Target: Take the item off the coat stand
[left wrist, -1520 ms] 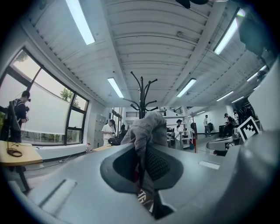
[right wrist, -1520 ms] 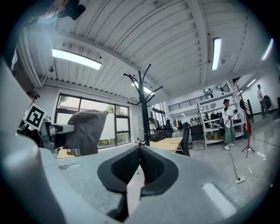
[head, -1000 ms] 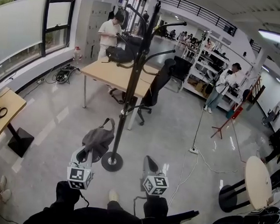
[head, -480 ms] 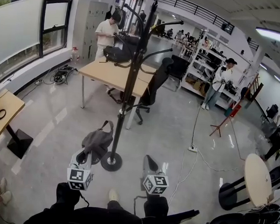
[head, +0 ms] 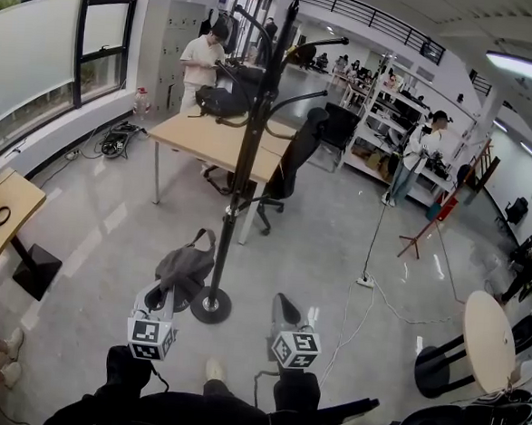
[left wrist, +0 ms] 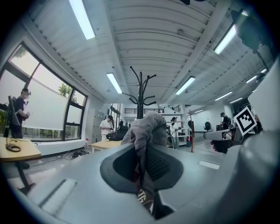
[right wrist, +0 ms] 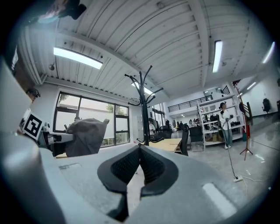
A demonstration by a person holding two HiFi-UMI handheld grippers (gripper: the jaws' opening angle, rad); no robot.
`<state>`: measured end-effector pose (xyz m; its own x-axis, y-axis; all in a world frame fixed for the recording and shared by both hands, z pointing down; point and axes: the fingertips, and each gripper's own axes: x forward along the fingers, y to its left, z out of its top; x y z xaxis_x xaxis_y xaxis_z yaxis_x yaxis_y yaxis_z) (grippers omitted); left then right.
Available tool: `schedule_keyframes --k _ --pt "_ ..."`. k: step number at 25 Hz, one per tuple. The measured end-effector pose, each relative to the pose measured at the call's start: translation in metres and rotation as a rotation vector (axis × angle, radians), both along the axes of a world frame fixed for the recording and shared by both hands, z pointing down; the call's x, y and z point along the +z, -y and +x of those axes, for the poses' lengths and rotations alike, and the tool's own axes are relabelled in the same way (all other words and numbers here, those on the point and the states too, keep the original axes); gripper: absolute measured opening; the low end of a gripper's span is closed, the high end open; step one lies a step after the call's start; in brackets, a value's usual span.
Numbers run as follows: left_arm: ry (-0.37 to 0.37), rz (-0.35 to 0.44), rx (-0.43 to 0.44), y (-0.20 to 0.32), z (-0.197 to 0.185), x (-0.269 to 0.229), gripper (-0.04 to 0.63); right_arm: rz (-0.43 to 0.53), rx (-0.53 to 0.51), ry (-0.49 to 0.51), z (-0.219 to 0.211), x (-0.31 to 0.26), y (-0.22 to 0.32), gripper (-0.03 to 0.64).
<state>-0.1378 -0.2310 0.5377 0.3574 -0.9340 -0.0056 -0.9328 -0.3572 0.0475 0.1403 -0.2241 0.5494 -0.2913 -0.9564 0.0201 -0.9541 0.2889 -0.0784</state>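
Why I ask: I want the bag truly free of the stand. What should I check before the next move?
1. Left gripper shut on the bag: ok.
2. Bag off the hooks of the stand: ok, it hangs low beside the pole.
3. Strap free of any hook: ok.
4. Bag clear of the pole: cannot tell, they overlap in the head view.
5. Right gripper empty, jaws together: ok.

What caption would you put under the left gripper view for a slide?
Left tongs clamped on a grey bag, with the black coat stand upright behind it.
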Motion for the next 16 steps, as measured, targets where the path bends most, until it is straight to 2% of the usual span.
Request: schedule_keyframes --k 16 --pt "0.003 -0.006 0.003 0.0036 0.0027 0.0003 0.021 -0.011 0.002 0.002 0.0028 0.0004 0.0049 0.002"
